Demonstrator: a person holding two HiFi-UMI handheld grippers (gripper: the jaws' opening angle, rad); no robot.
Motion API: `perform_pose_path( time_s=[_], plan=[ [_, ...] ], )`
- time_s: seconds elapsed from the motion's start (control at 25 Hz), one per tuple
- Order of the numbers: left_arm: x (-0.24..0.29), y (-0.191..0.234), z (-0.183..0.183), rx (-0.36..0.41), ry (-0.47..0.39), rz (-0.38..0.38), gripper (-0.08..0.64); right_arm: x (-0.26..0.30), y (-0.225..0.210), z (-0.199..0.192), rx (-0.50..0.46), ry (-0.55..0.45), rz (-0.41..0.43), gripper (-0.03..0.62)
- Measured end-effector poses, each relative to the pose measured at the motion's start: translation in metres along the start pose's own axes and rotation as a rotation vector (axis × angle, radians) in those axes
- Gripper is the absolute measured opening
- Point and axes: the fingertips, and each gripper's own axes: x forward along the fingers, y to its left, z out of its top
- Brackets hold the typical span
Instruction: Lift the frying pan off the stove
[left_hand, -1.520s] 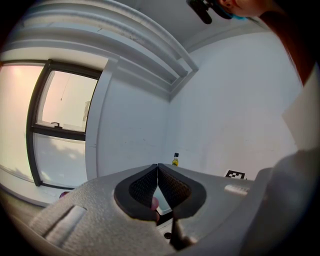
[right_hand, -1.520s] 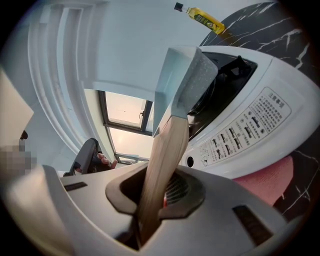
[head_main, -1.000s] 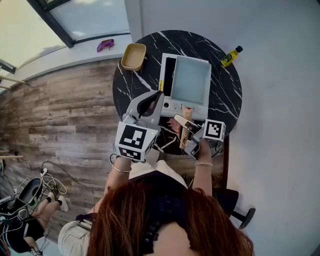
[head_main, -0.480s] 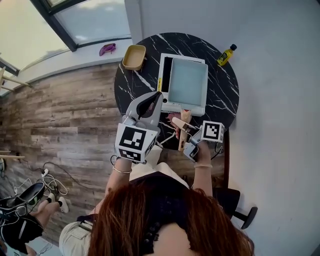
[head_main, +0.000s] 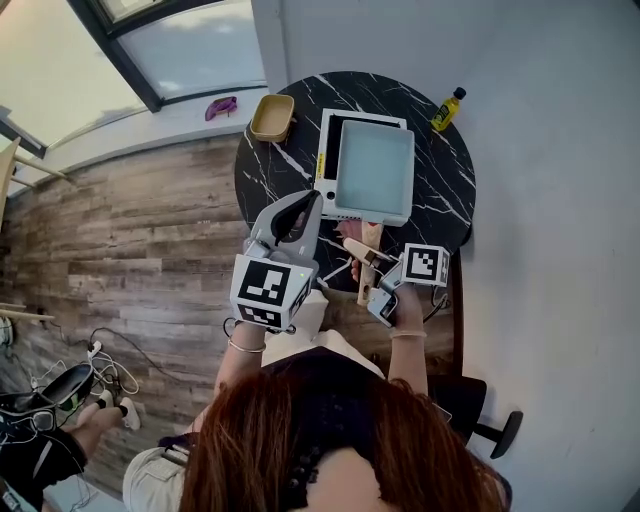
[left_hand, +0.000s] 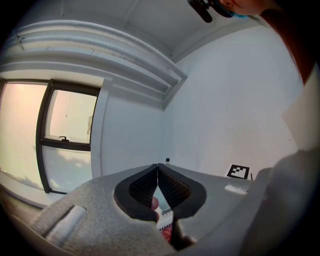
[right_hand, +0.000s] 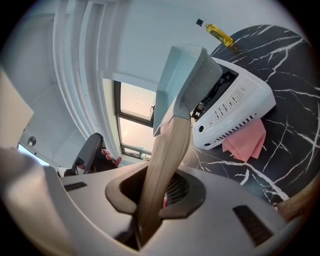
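Note:
A square pale grey-blue frying pan with a wooden handle hangs tilted above the white stove on the round black marble table. My right gripper is shut on the handle's near end. In the right gripper view the handle runs up out of the jaws to the pan, which is clear of the stove. My left gripper hovers left of the handle at the table's near edge. In its own view the left gripper is shut on nothing and points at the wall.
A tan bowl sits at the table's far left and a yellow oil bottle at its far right. A pink cloth lies under the stove's near side. A purple object rests on the window ledge. A chair base stands at lower right.
Hardly anything moves: the right gripper keeps its hold on the handle with the pan over the stove, and the left gripper stays put. The whole view has drifted slightly.

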Motion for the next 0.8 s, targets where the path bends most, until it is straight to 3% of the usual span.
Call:
perform_pose_path(
  time_s=[0.8],
  plan=[
    [-0.062, -0.045, 0.01, 0.032, -0.04, 0.004, 0.014, -0.039, 0.037, -0.059, -0.057, -0.006, 0.02, 0.065]
  ],
)
